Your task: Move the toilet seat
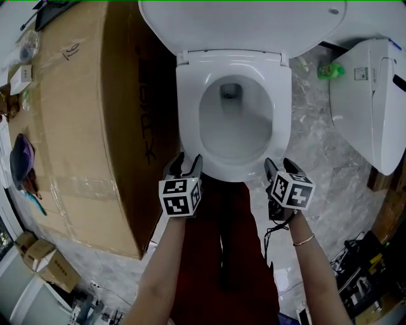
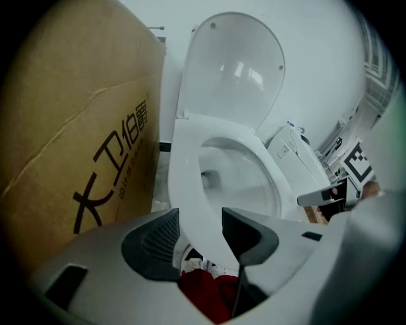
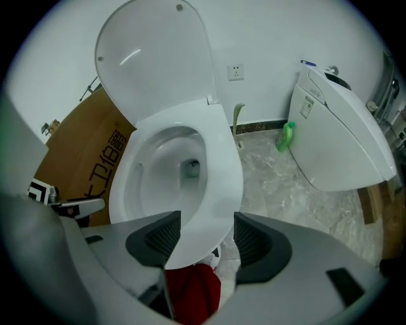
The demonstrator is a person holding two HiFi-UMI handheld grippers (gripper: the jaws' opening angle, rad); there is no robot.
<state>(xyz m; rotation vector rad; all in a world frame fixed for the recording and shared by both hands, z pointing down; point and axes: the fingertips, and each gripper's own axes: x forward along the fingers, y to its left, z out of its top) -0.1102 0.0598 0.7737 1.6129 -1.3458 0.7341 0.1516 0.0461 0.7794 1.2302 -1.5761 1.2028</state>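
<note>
The white toilet seat (image 1: 190, 114) lies flat on the bowl, and the lid (image 1: 241, 19) stands raised behind it. My left gripper (image 1: 186, 166) is at the seat's front left rim. In the left gripper view the seat (image 2: 190, 165) runs between the spread jaws of the left gripper (image 2: 200, 222), which is open. My right gripper (image 1: 279, 168) is at the front right rim. In the right gripper view the seat (image 3: 219, 165) reaches in between the wide jaws of the right gripper (image 3: 207, 232), with floor showing beside the right pad (image 3: 254, 238). It is open too.
A large cardboard box (image 1: 76, 114) stands close against the toilet's left side. Another white toilet (image 1: 374, 101) and a green bottle (image 1: 330, 70) are on the marble floor to the right. Cables and clutter (image 1: 361, 273) lie at the lower right. The person's red clothing (image 1: 228, 254) is in front of the bowl.
</note>
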